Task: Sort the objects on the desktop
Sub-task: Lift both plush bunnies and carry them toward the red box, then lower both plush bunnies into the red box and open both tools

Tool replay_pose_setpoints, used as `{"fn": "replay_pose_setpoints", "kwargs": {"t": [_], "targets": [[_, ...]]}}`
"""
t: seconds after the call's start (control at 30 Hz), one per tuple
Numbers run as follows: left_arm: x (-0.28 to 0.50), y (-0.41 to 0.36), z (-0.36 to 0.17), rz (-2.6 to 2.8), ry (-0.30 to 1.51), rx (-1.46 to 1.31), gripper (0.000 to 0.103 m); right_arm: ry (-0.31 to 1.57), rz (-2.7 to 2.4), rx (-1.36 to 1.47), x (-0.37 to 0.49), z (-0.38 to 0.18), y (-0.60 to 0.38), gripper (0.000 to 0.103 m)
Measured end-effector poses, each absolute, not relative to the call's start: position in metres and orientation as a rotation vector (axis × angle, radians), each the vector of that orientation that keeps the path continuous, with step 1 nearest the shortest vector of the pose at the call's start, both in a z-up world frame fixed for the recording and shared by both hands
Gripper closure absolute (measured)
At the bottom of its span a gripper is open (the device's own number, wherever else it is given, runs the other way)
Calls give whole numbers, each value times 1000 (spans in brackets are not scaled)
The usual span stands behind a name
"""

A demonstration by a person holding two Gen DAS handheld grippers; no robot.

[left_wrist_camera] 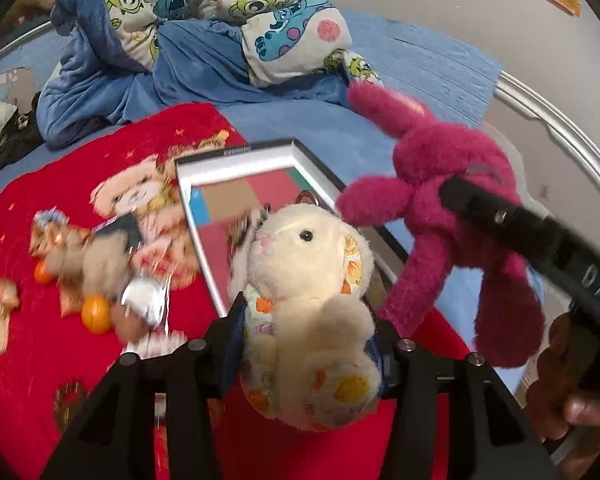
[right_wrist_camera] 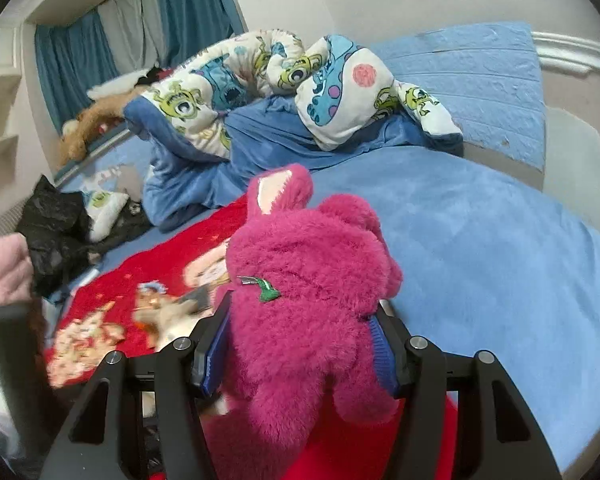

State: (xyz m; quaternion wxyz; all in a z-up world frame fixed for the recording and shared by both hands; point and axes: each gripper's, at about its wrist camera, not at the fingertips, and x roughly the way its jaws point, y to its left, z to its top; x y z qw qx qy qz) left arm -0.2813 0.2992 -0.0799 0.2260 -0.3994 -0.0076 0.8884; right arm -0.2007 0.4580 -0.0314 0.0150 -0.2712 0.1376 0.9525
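Observation:
My left gripper (left_wrist_camera: 306,332) is shut on a cream plush rabbit (left_wrist_camera: 312,292) and holds it above the near edge of an open flat box (left_wrist_camera: 240,160) with a coloured bottom. My right gripper (right_wrist_camera: 300,340) is shut on a magenta plush rabbit (right_wrist_camera: 308,280), held in the air; that toy also shows in the left wrist view (left_wrist_camera: 452,184), to the right of the box, with the right gripper's black body across it. Both toys hang over a red printed blanket (left_wrist_camera: 40,360).
On the red blanket left of the box lie two small oranges (left_wrist_camera: 96,314), a silvery wrapped item (left_wrist_camera: 144,300), an egg-like thing and blurred small toys. A rumpled monster-print duvet (right_wrist_camera: 260,80) lies behind on the blue bed. A black bag (right_wrist_camera: 56,232) sits at the left.

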Motion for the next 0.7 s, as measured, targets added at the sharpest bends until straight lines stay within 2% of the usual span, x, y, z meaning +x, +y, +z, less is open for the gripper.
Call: {"fn": "replay_pose_setpoints", "kwargs": {"t": [0.1,0.47,0.7], "targets": [[-318,311,-81,2479,-10,-1121,52,458,2978,-875,-233,-38,468,45],[-391,322,-81,2540,-52,-1152,52,381,3027,-919,-309,-42,474,45],[-417,334,-117,2538,0,-1237,52,310,2995,-1149,-355,-79,474,45]]}}
